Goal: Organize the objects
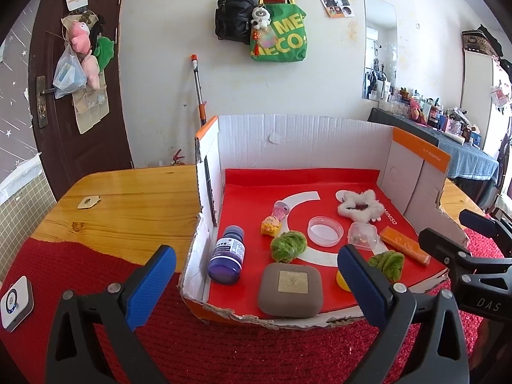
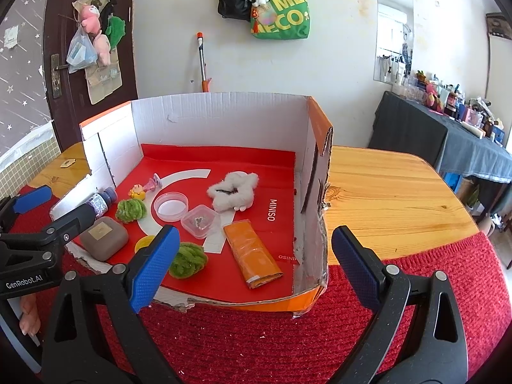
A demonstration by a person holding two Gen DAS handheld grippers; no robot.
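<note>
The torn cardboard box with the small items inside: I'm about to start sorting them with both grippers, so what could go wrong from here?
1. The purple plastic bottle lies on its side, so it might roll if nudged.
2. The clear square plastic container, clear round lid and orange flat packet sit close together; wide-open jaws on the right gripper could knock neighbours.
3. The yellow round object is partly hidden behind a finger of the left gripper and could be overlooked.
</note>
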